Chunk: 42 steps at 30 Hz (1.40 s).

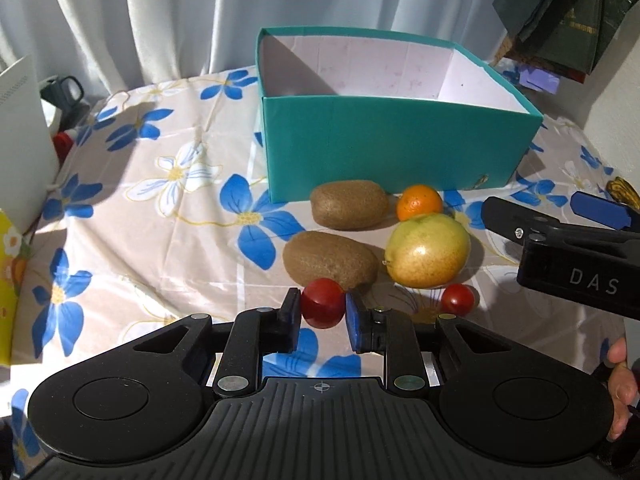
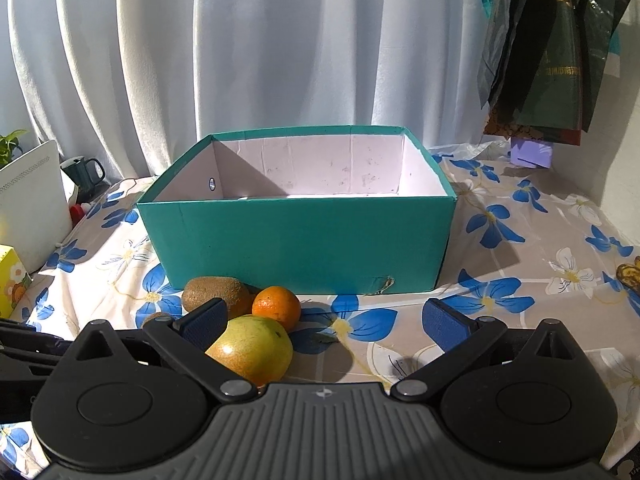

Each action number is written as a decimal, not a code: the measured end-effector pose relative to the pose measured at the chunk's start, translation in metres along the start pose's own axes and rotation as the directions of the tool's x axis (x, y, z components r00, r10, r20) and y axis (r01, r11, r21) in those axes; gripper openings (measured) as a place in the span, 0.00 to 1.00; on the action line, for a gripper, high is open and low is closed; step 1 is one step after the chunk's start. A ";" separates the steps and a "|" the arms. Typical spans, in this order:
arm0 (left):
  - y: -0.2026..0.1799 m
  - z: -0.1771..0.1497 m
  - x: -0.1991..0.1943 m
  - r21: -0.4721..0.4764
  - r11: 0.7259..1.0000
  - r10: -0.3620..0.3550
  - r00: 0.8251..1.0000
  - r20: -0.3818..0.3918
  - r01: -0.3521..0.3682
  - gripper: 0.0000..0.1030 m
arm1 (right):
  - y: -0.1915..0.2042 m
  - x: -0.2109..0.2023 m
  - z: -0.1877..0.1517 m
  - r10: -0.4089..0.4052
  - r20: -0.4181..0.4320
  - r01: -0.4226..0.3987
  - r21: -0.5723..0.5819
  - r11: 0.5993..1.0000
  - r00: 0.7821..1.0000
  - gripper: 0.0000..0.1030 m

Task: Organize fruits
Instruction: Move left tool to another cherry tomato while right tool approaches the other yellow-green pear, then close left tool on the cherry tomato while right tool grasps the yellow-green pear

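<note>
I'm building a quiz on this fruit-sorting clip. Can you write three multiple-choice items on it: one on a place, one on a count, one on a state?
1. Where do the kiwis lie?
A. Inside the box
B. On the cloth in front of the box
C. Behind the box

2. How many small red tomatoes show in the left wrist view?
A. One
B. Two
C. Four

3. How does the left gripper stand?
A. Wide open over the pear
B. Out of sight
C. Closed on a red tomato

Answers:
1 B: both kiwis, the far one and the near one, rest on the flowered tablecloth before the teal box, whose visible inside shows no fruit.
2 B: one tomato sits between the fingers and a second tomato lies near the pear.
3 C: the left gripper has both pads against the tomato, while the right gripper is spread wide.
</note>
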<state>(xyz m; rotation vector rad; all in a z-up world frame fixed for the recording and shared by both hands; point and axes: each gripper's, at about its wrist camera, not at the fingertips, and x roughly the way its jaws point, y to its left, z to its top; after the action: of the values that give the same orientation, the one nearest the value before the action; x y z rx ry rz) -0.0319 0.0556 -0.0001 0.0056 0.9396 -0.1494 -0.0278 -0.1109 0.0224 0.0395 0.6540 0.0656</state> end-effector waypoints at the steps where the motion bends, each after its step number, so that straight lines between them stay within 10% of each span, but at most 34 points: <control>1: 0.001 0.001 -0.001 -0.002 1.000 -0.001 1.000 0.001 0.001 0.26 | 0.002 0.001 0.000 0.004 -0.001 -0.004 -0.002 1.000 1.000 1.00; 21: 0.021 0.010 -0.004 -0.005 1.000 0.022 1.000 0.001 -0.022 0.26 | 0.040 0.049 -0.018 0.041 -0.108 -0.046 -0.046 0.998 0.993 1.00; 42: 0.027 0.019 0.015 0.003 1.000 0.001 0.999 -0.044 -0.001 0.26 | 0.050 0.080 -0.022 0.103 -0.210 -0.103 0.011 0.995 0.972 0.63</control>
<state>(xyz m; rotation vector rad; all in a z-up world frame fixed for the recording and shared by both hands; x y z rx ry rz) -0.0040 0.0795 -0.0026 0.0125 0.9836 -0.1507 0.0200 -0.0547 -0.0405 0.0676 0.8633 0.1716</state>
